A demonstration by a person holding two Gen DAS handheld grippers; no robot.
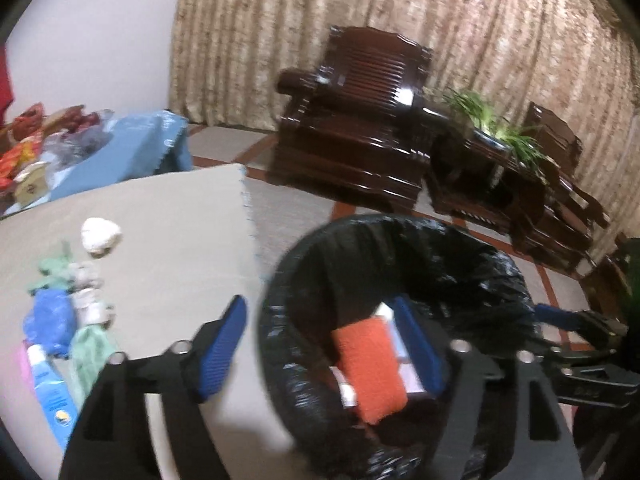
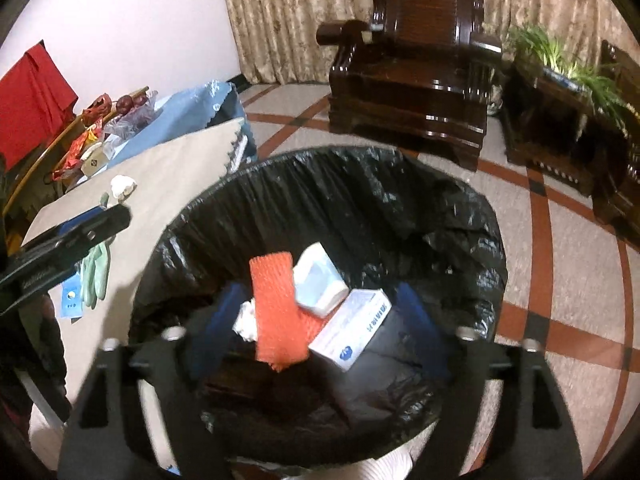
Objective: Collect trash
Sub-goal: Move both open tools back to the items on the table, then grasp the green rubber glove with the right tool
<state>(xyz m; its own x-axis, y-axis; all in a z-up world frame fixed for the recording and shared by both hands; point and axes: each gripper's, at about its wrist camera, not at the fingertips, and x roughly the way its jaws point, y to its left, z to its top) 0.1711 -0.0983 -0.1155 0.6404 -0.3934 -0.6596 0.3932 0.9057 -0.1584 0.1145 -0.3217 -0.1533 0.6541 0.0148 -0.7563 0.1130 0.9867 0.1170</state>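
Note:
A bin lined with a black bag [image 1: 500, 280] [image 2: 460, 220] stands beside the beige-covered table [image 1: 180, 232] [image 2: 168, 184]. Inside lie an orange foam net [image 1: 370, 372] [image 2: 278, 308], a white box [image 2: 352, 328], a white container [image 2: 318, 284] and crumpled paper [image 2: 246, 320]. My left gripper [image 1: 324, 344] is open and empty, straddling the bin's near-left rim. My right gripper [image 2: 320, 316] is open and empty above the bin's mouth. On the table lie a crumpled white paper [image 1: 100, 236] [image 2: 122, 187], green wrappers [image 1: 90, 356] [image 2: 96, 272], a blue bag [image 1: 50, 320] and a blue tube [image 1: 54, 396].
A dark wooden armchair [image 1: 352, 128] [image 2: 412, 80] and a side table with a green plant [image 1: 496, 128] [image 2: 560, 64] stand on the tiled floor before a beige curtain. A second table with a blue cloth [image 1: 132, 148] [image 2: 188, 108] holds snack packets at far left.

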